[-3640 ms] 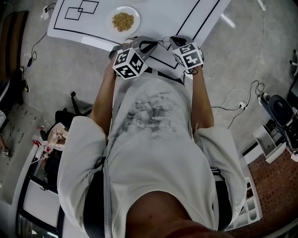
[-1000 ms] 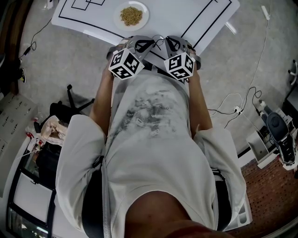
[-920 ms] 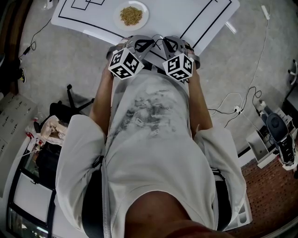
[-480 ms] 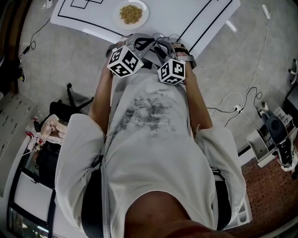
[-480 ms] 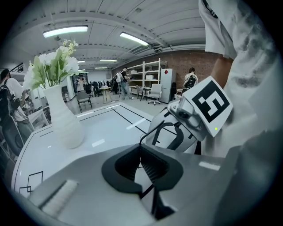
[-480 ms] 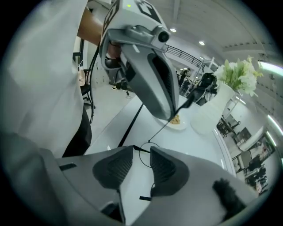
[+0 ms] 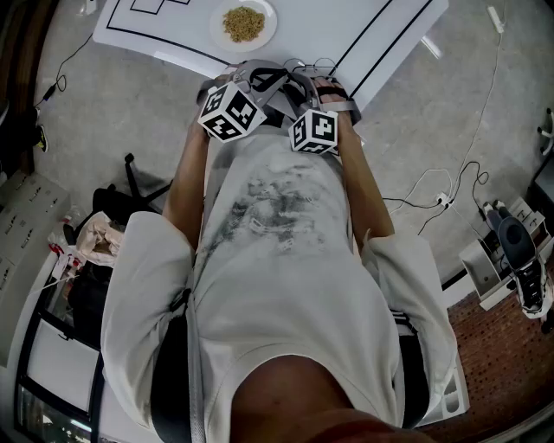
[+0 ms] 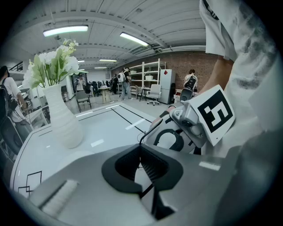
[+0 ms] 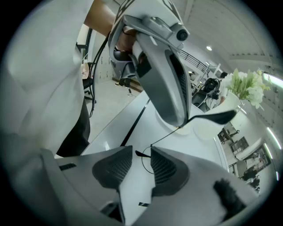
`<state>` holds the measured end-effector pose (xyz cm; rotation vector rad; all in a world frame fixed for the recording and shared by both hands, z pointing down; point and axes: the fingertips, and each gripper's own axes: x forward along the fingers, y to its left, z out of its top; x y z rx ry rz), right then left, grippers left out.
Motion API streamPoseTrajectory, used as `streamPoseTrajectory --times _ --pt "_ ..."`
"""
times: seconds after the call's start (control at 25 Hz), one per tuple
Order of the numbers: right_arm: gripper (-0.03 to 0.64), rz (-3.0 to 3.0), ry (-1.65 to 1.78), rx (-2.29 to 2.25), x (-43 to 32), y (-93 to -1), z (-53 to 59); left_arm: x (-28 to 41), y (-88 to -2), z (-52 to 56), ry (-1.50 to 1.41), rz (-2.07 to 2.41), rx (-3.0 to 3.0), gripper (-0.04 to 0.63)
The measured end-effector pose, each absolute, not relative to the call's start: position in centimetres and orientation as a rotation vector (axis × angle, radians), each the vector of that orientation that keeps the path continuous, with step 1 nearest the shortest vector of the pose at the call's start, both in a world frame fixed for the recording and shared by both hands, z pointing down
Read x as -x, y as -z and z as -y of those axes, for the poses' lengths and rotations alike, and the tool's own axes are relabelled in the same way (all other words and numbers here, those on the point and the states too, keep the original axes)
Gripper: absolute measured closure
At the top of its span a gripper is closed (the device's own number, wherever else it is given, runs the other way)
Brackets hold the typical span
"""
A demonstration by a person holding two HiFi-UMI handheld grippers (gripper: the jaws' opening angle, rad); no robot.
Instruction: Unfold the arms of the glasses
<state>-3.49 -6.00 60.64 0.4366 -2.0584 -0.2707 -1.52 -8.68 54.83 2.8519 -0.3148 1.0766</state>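
White cotton of the person's T-shirt [image 7: 277,260] is filling most of the head view, and both grippers are being held close together beyond it, over the near edge of the white table with black lines [image 7: 346,26]. Thin dark wire glasses [image 9: 140,154] are being kept there. Their wire is being clamped between the closed jaws of the left gripper [image 8: 140,150], while a lens rim and an arm tip are lying between the parted jaws of the right gripper [image 9: 139,149]. Farther along the table a white ribbed vase [image 8: 62,119] of white flowers [image 8: 53,62] and a white plate of brown grains [image 7: 242,23] are standing. Cables [image 7: 433,186] are trailing over the grey floor [image 7: 112,112]. White shelves [image 8: 148,75] are standing before a brick wall [image 8: 185,68].
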Motion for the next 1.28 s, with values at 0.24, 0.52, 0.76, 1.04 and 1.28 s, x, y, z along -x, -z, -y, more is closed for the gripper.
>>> streamPoseTrajectory --times 0.24,0.52,0.76,1.04,1.28 --pt "0.480 2.029 0.298 -0.449 3.2 -61.0 6.3 1.4 -54.9 8.5 -1.079 0.307 -2.852 0.584" --pt "0.546 2.019 0.318 -0.458 3.2 -60.9 6.3 1.2 -54.7 8.4 -1.087 0.299 -2.855 0.584" --pt "0.568 2.027 0.327 -0.489 3.3 -60.5 6.6 1.5 -54.9 8.7 -1.092 0.304 -2.856 0.586" --pt "0.578 2.035 0.340 -0.557 3.0 -58.5 6.7 1.5 -54.9 8.7 -1.091 0.309 -2.857 0.586" --pt "0.585 2.027 0.344 -0.617 2.4 -57.5 7.2 1.5 -54.9 8.8 -1.091 0.308 -2.858 0.586"
